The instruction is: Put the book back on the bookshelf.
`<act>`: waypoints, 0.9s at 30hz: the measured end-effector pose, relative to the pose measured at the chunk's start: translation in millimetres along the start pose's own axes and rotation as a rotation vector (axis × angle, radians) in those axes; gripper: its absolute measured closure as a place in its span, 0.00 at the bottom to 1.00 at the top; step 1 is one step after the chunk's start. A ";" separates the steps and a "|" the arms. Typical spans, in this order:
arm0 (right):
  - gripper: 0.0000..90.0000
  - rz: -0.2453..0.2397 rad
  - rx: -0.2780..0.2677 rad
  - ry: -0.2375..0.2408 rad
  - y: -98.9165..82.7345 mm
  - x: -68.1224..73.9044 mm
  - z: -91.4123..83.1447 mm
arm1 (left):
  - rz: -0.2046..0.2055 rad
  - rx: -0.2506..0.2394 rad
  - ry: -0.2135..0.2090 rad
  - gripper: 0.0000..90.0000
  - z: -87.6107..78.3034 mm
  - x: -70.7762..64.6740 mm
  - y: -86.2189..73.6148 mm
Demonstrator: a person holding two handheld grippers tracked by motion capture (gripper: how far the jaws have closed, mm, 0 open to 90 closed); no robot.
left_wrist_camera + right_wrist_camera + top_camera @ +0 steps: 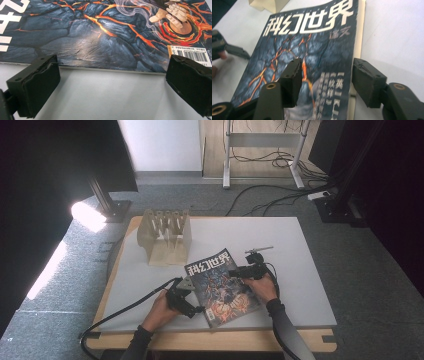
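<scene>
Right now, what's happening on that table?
A person works a magazine lying flat on the table with two hand-held grippers. The left gripper sits open at its near left edge. The right gripper straddles its right edge, jaws not yet pressing. A wooden rack stands behind.

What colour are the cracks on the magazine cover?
Glowing orange-red on dark blue-grey rock; the magazine shows them best in the left gripper view.

A lab or recording studio is showing here: cables (280,190) are sprawling over grey carpet (360,260), black curtains (395,180) are enclosing a bench (300,285), and a metal stand (262,150) is standing behind.
</scene>
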State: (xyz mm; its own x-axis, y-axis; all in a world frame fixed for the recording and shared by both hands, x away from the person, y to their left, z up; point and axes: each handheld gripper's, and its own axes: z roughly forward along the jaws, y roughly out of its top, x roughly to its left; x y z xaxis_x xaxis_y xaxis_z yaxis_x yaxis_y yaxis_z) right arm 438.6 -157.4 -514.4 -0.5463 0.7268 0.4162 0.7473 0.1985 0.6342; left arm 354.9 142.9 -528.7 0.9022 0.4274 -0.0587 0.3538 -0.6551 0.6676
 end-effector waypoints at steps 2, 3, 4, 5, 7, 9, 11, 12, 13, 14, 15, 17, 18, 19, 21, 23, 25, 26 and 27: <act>0.51 0.020 -0.004 0.014 0.3 -2.8 1.7 | 0.000 -0.002 0.000 0.00 0.1 0.0 -0.2; 0.54 0.024 0.001 0.018 -0.6 -3.2 1.8 | 0.000 -0.002 -0.001 0.00 0.1 0.0 -0.1; 0.55 0.018 0.009 0.027 -2.1 -3.4 1.3 | -0.001 -0.002 0.000 0.00 0.1 0.1 -0.1; 0.58 0.014 0.016 0.031 -3.8 -2.8 0.1 | -0.001 -0.002 -0.001 0.00 0.1 0.1 -0.1; 0.59 -0.011 0.032 0.039 -7.5 1.1 -2.9 | -0.001 -0.002 0.000 0.00 0.1 0.0 -0.1; 0.61 -0.044 0.053 0.028 -7.4 4.8 -6.2 | -0.001 -0.003 0.000 0.00 0.2 0.0 -0.1; 0.62 -0.060 0.066 0.026 -2.5 6.1 -6.4 | 0.001 -0.003 0.000 0.00 0.1 0.0 -0.1; 0.62 -0.068 0.071 0.020 -0.1 6.9 -5.1 | 0.000 -0.003 0.000 0.00 0.2 0.0 -0.2; 0.62 -0.083 0.084 0.013 4.6 8.4 -2.2 | 0.000 -0.003 0.000 0.00 0.2 0.0 -0.2; 0.62 -0.092 0.087 0.010 7.6 9.3 0.2 | 0.000 -0.003 0.000 0.00 0.2 0.0 -0.2; 0.63 -0.101 0.093 0.013 11.9 10.3 3.4 | 0.000 -0.003 0.000 0.00 0.1 0.0 -0.2; 0.63 -0.125 0.094 0.011 21.8 13.4 11.7 | 0.001 -0.002 0.000 0.00 0.1 0.0 -0.2; 0.64 -0.135 0.099 0.005 24.5 14.3 14.3 | 0.001 -0.002 -0.001 0.00 0.1 0.0 -0.2; 0.66 -0.152 0.109 -0.004 27.9 15.5 18.0 | 0.001 -0.002 -0.001 0.00 0.1 0.0 -0.3; 0.74 -0.183 0.117 -0.024 30.0 16.9 18.7 | 0.002 -0.002 -0.001 0.00 0.0 -0.1 -0.3; 0.81 -0.196 0.110 -0.005 29.0 18.0 14.1 | 0.000 -0.002 0.000 0.00 0.0 -0.2 -0.3; 0.87 -0.213 0.100 0.012 27.7 20.5 7.9 | -0.002 -0.004 0.000 0.00 0.0 -0.4 -0.3; 0.88 -0.220 0.092 0.021 27.4 22.2 4.6 | -0.003 -0.004 -0.001 0.00 0.0 -0.4 -0.3; 0.89 -0.225 0.085 0.023 27.3 25.3 1.7 | -0.003 -0.002 -0.001 0.00 -0.2 -0.1 -0.3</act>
State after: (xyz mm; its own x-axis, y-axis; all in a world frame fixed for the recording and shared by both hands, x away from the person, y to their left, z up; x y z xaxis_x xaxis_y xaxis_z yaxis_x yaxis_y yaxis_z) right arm 445.9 -132.4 -487.7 -0.7106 0.6428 0.2861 0.6342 0.4090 0.6562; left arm 354.6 143.2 -528.7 0.9013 0.4287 -0.0618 0.3562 -0.6525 0.6689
